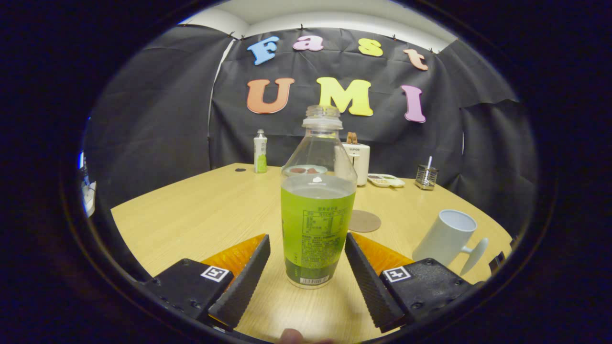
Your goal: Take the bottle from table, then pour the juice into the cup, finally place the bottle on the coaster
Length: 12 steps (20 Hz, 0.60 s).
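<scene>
Wooden bench (pixel 191 215) w/ an uncapped juice bottle (pixel 317 215) standing upright, long axis vertical, centred between the gripper (pixel 307 258) jaws. Jaws wide, gap each side, not touching. Coaster (pixel 364 221) behind bottle; cup (pixel 447 236) to its right.

Bottle (pixel 317 224) — upright on table (pixel 201 215), between parted fingers of gripper (pixel 307 243), untouched; coaster (pixel 364 221) behind, cup (pixel 447 237) nearby.

Gripper (pixel 307 251) fingers spread, a narrow gap on each side of the bottle (pixel 317 210) standing between them at 12 o'clock. Coaster (pixel 364 221) uncovered at 1 o'clock; cup (pixel 447 236) stands at 3 o'clock. Bare table (pixel 191 215) from 9 to 11 o'clock.
</scene>
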{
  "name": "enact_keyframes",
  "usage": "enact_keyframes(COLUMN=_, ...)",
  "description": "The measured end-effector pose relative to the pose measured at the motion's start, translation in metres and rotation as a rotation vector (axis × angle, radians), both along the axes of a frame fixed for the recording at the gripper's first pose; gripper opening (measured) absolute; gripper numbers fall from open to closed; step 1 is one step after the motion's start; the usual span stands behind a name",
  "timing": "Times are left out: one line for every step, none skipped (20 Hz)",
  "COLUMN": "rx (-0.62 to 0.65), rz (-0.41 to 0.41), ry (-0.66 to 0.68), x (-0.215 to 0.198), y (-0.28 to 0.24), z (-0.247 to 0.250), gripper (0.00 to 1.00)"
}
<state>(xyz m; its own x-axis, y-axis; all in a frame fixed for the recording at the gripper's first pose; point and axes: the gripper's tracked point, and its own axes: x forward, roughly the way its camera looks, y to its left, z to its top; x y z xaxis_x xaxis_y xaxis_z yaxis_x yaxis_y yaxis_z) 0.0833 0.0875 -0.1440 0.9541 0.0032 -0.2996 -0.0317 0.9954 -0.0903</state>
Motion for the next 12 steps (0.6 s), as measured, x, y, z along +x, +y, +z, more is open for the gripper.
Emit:
enact_keyframes(rx=-0.002, rz=-0.007, ry=0.016, x=0.001, y=-0.001, z=-0.002, gripper=1.00)
enact_keyframes(rx=-0.001, rz=-0.014, ry=0.014, x=0.002, y=-0.002, z=0.000, gripper=1.00)
enact_keyframes(rx=0.007, rz=-0.016, ry=0.006, x=0.001, y=-0.003, z=0.003, gripper=1.00)
enact_keyframes(rx=0.017, rz=-0.022, ry=0.000, x=0.003, y=-0.004, z=0.006, gripper=1.00)
enact_keyframes(rx=0.029, rz=-0.021, ry=-0.003, x=0.005, y=-0.005, z=0.007, gripper=0.97)
enact_keyframes(rx=0.039, rz=-0.022, ry=0.002, x=0.007, y=-0.004, z=0.006, gripper=0.94)
enact_keyframes(rx=0.048, rz=-0.023, ry=0.008, x=0.009, y=-0.005, z=0.006, gripper=0.91)
enact_keyframes(rx=0.058, rz=-0.027, ry=0.015, x=0.008, y=-0.007, z=0.006, gripper=0.87)
enact_keyframes(rx=0.070, rz=-0.033, ry=0.019, x=0.010, y=-0.007, z=0.007, gripper=0.84)
enact_keyframes(rx=0.079, rz=-0.033, ry=0.033, x=0.009, y=-0.007, z=0.007, gripper=0.83)
enact_keyframes(rx=0.089, rz=-0.036, ry=0.051, x=0.009, y=-0.007, z=0.008, gripper=0.83)
enact_keyframes(rx=0.101, rz=-0.047, ry=0.057, x=0.008, y=-0.009, z=0.010, gripper=0.82)
